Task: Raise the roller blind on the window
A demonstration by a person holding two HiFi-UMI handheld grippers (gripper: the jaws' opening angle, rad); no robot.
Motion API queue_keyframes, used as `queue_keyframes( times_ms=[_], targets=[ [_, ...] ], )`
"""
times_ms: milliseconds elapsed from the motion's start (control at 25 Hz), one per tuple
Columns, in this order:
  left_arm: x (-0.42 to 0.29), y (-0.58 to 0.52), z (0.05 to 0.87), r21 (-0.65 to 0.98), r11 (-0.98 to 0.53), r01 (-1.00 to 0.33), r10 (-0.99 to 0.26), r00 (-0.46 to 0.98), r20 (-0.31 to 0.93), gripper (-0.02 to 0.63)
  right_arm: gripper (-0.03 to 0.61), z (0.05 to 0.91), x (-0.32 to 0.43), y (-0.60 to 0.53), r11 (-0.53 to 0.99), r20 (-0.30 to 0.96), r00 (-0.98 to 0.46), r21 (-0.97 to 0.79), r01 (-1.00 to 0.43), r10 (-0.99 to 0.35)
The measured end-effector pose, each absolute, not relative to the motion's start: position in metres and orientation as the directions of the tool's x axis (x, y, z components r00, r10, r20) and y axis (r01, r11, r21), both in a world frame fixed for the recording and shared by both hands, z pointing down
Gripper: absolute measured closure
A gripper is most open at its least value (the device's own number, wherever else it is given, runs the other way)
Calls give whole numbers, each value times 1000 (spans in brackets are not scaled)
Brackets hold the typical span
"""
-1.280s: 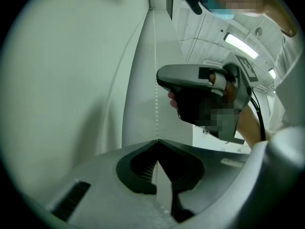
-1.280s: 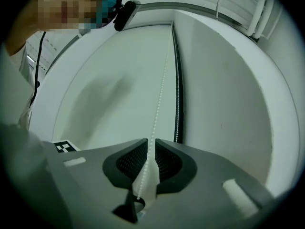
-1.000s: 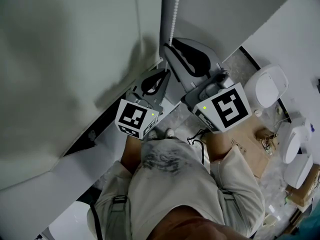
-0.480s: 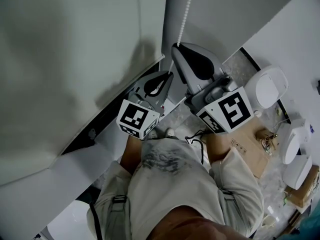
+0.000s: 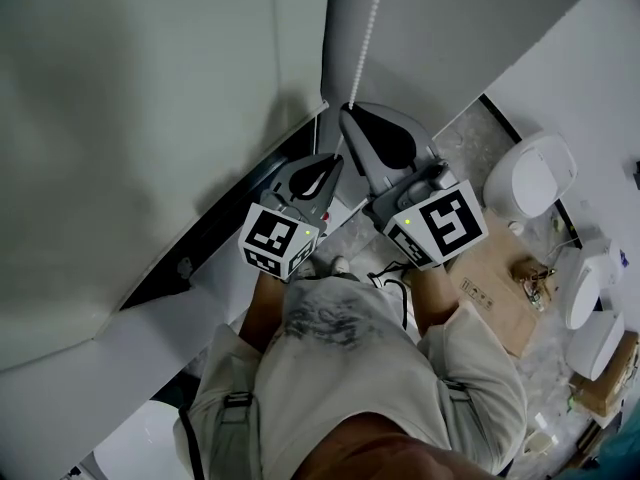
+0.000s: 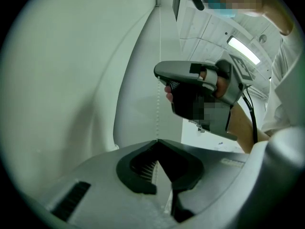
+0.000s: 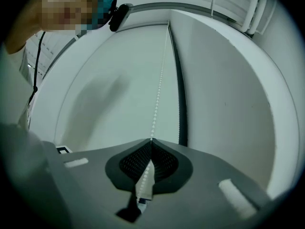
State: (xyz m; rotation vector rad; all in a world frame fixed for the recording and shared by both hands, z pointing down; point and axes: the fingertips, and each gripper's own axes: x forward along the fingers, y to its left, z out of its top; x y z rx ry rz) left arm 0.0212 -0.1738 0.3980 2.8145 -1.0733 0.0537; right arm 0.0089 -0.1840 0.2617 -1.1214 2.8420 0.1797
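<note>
Bead chain (image 7: 160,75) is clamped in the right hand-held gripper (image 7: 151,140) and, just below, the left hand-held gripper (image 6: 157,140).

Right of the right gripper (image 5: 348,118), on the speckled floor (image 5: 470,133) — one large white rounded fixture (image 5: 530,175), with two smaller white fixtures (image 5: 582,288) farther out, well apart from it. A flat cardboard sheet (image 5: 498,293) lies near that gripper's rear end — a small metal fitting (image 5: 533,278) rests on it.
</note>
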Motion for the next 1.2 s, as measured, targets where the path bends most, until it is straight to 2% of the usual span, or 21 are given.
queue_keyframes(
  times_ms=[1200],
  targets=[
    [13,-156,513,232,-699,-676,-613,734,291,603,568,375,0,-173,727,54,-728,-37,-685,-683]
  ],
)
